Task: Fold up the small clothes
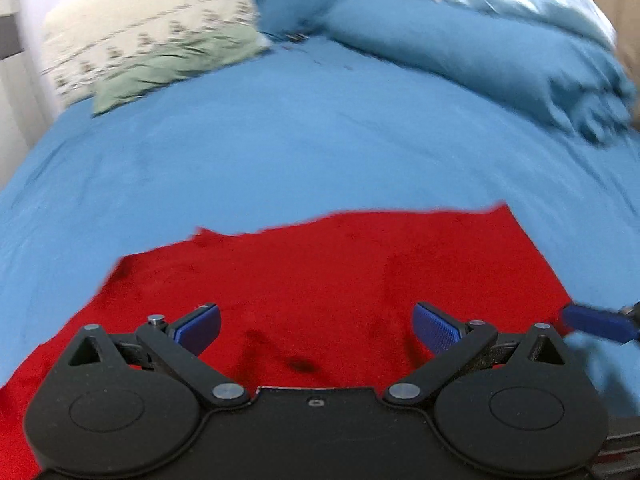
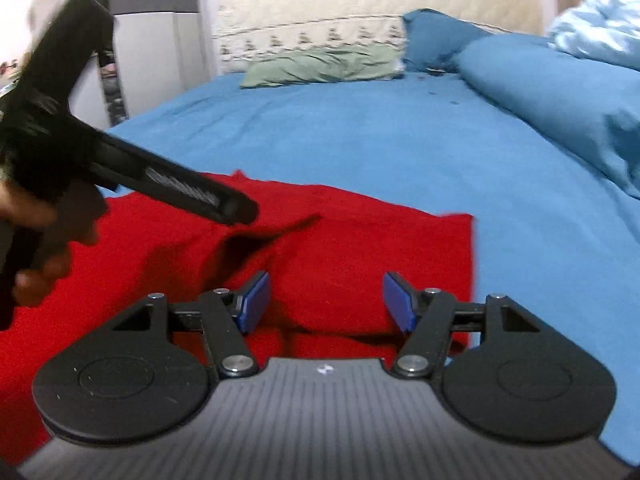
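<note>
A red garment lies spread flat on the blue bed sheet. My left gripper hovers over its near part, open, with only red cloth showing below the gap between its blue pads. A blue finger of the right gripper pokes in at the garment's right edge. In the right wrist view the red garment has a dark raised fold near its middle. My right gripper stands open over the garment's right part, holding nothing. At the left, a hand holds the black body of the left gripper above the cloth.
A green pillow and a patterned cream headboard cushion lie at the far end of the bed. A bunched dark-blue duvet with a pale blue cover fills the right side. A wardrobe stands beyond the bed's left edge.
</note>
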Tool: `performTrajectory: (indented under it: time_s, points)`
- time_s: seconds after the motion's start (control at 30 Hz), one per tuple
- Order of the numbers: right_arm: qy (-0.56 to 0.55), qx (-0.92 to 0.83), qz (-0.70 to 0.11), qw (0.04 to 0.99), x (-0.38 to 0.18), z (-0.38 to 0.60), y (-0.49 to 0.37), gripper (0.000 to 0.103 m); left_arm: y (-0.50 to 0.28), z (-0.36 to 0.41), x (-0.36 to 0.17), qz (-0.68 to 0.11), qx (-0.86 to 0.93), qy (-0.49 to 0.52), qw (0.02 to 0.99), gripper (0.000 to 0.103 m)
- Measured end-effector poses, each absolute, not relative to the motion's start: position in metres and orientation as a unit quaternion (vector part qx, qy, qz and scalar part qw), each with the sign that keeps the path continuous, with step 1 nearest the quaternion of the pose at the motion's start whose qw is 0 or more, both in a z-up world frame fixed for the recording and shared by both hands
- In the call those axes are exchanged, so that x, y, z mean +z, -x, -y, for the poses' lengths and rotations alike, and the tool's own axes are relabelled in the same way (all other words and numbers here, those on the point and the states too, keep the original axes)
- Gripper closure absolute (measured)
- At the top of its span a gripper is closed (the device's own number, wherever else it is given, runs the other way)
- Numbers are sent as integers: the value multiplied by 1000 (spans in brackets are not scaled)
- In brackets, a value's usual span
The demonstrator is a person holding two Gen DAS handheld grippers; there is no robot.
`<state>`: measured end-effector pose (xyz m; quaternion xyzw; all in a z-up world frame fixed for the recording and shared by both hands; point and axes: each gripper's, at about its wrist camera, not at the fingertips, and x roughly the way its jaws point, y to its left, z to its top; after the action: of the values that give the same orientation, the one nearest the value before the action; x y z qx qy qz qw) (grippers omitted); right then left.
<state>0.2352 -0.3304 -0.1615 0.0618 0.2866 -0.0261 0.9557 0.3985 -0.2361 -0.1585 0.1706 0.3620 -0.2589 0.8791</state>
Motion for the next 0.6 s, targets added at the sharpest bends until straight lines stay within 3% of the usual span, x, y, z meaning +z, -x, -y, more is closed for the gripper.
performTrajectory:
  time_s: [0.07, 0.13, 0.2, 0.47, 0.6]
  points:
    - [-69, -40, -295, 952, -163, 335, -229, 24, -403, 243, -173, -374, -261, -183, 871, 15]
    - [-72, -49, -299, 950, -164, 341, -224, 24, -405, 236, -184, -387, -246, -179, 870, 48]
    - [-78, -52, -299, 950, -164, 346, -222, 24, -414, 219, -185, -398, -238, -133, 876, 59]
    - [-99, -86, -299, 945, -169, 366, -211, 23, -403, 126, -185, -392, -183, 6, 901, 61]
    - [-106, -95, -308, 941, -177, 368, -209, 12, -391, 106, -203, -390, -206, 58, 895, 45]
